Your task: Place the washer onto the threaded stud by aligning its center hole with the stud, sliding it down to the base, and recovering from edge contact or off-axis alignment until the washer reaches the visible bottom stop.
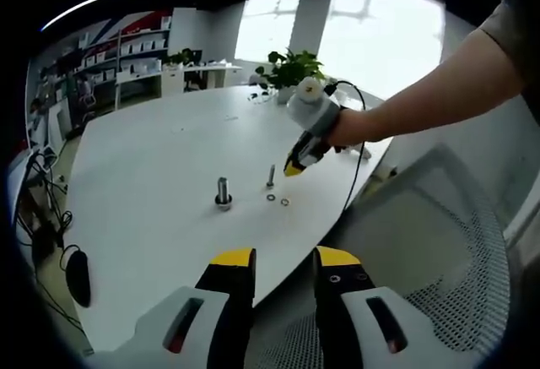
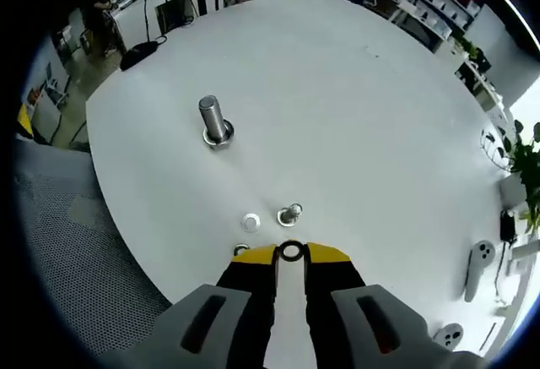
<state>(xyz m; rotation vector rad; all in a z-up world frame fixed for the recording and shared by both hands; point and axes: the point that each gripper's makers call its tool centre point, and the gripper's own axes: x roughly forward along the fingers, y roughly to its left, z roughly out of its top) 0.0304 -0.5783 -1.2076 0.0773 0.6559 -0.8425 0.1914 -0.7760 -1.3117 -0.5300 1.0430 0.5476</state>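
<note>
While the right tool [image 2: 291,253] hangs low over the white round table [image 2: 354,116], its two yellow-tipped grey jaws stand close together and pinch a small dark metal ring washer [image 2: 291,251] between their tips, the ring's hole facing the camera. Just beyond the tips, a thin upright threaded steel stud [image 2: 290,214] stands on the table with a ring at its foot, and close beside it lies a pale flat washer [image 2: 251,222]. Another small ring [image 2: 241,250] peeks out at the edge of the left jaw. Farther off, well apart from these, a thicker silver bolt [image 2: 213,122] stands upright on its own washer base.

From the left gripper view, the right tool [image 1: 293,169] is seen held by a person's hand [image 1: 346,128], tips pointing down beside the thin stud [image 1: 271,176] and the loose rings [image 1: 285,201] on the table [image 1: 152,217]. The thick bolt [image 1: 223,192] stands nearer the camera. The left tool [image 1: 284,259] is held back over the table's edge, jaws apart with nothing between them. A grey mesh chair [image 1: 439,242] sits beside the table, and a green potted plant [image 1: 291,69] stands at its far side.
</note>
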